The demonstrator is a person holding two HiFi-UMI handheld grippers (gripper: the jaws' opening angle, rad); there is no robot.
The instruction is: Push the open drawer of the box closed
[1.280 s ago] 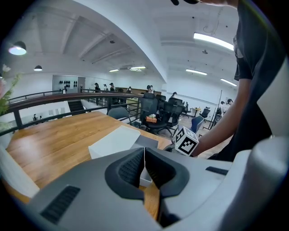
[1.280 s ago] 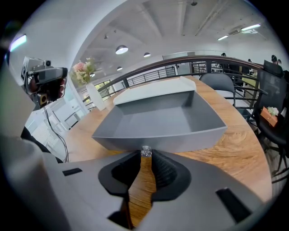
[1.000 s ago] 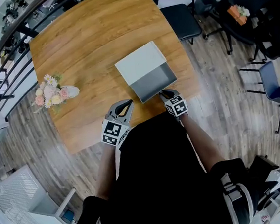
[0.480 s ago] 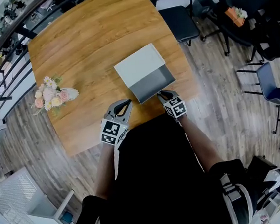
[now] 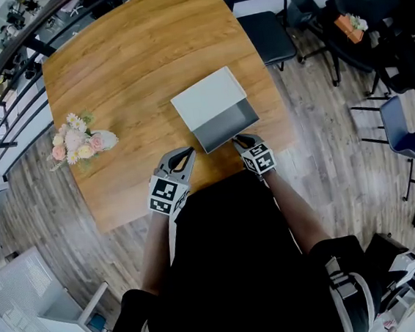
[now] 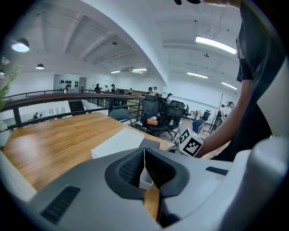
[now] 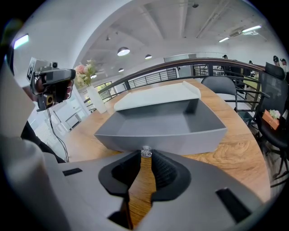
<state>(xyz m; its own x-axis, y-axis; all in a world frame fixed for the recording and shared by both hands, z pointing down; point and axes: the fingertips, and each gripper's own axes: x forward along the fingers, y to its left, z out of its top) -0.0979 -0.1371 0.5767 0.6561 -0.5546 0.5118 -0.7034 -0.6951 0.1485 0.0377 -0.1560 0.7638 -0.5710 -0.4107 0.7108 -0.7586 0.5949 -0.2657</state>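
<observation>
1. Drawer: grey, pulled out of its box toward me. It stands on the wooden table, the broadest thing here, near the table edge closest to me.
2. The box is white with a flat top and sits on the right half of the table. The drawer sticks out of its near side.
3. A bunch of flowers lies at the table's left edge, well apart from the box.
4. My left gripper is over the table just left of the drawer's front corner, its jaws closed tip to tip.
5. My right gripper is up against the drawer's front wall. Its jaws stand slightly apart, clamped on the knob.
6. The knob is small and clear, at the middle of that front wall, between my right fingertips.
</observation>
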